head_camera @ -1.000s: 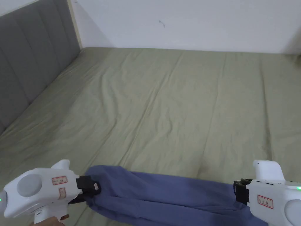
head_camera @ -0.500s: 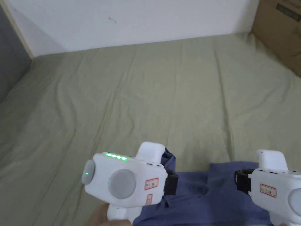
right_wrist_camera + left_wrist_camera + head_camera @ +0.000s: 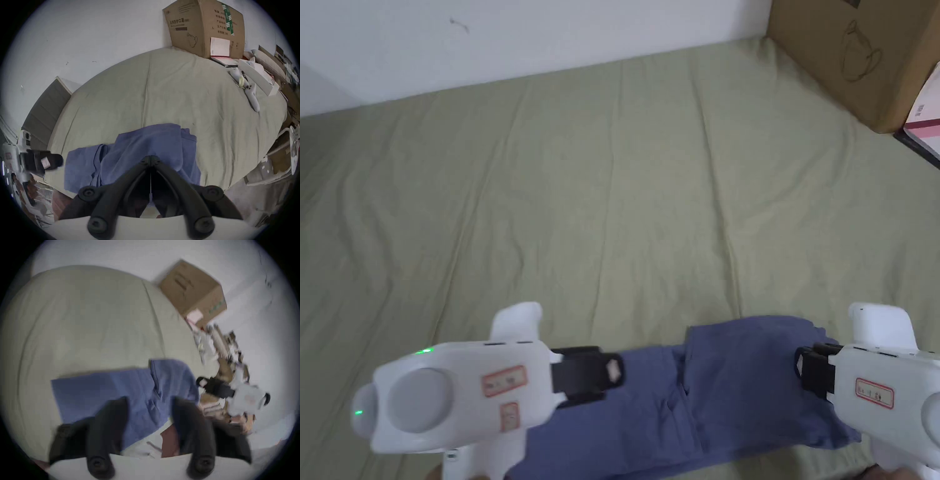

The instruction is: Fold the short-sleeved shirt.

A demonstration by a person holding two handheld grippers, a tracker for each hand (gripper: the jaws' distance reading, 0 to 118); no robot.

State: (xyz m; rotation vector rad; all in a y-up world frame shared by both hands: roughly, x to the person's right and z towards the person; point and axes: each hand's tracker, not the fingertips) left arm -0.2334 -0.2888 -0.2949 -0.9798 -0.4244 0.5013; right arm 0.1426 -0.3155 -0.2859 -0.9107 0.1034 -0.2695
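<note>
Head view. A blue short-sleeved shirt (image 3: pixel 700 400) lies partly folded at the near edge of a bed (image 3: pixel 600 206) covered with an olive-green sheet; one layer of cloth is turned over onto the rest, with its edge running across the middle of the garment. The left gripper (image 3: pixel 609 370) points toward the shirt above its left part, and its dark jaws carry no cloth here. The right gripper (image 3: pixel 809 375) meets the shirt's right edge; from this angle it cannot be told how its jaws stand. A cardboard box (image 3: pixel 856 56) stands at the far right corner of the bed, against the white wall (image 3: pixel 550 37).

Left gripper view (blurred). The jaws of the left gripper (image 3: pixel 150 408) stand wide apart above the shirt (image 3: pixel 113 391), with nothing between them. The shirt rests flat on the sheet near the bed's edge. The right gripper (image 3: pixel 200 382) shows farther off at the shirt's far side, and the cardboard box (image 3: pixel 193 293) lies beyond it.

Right gripper view. The jaws of the right gripper (image 3: pixel 151 158) are drawn together, their tips meeting against the folded blue cloth (image 3: pixel 146 146); whether cloth is pinched between them cannot be told. The left gripper (image 3: pixel 53 160) hangs just beside the shirt's left edge, apart from it. A grey padded headboard (image 3: pixel 47 110) rises at the left end of the bed, and the cardboard box (image 3: pixel 203 27) stands at the far right.
</note>
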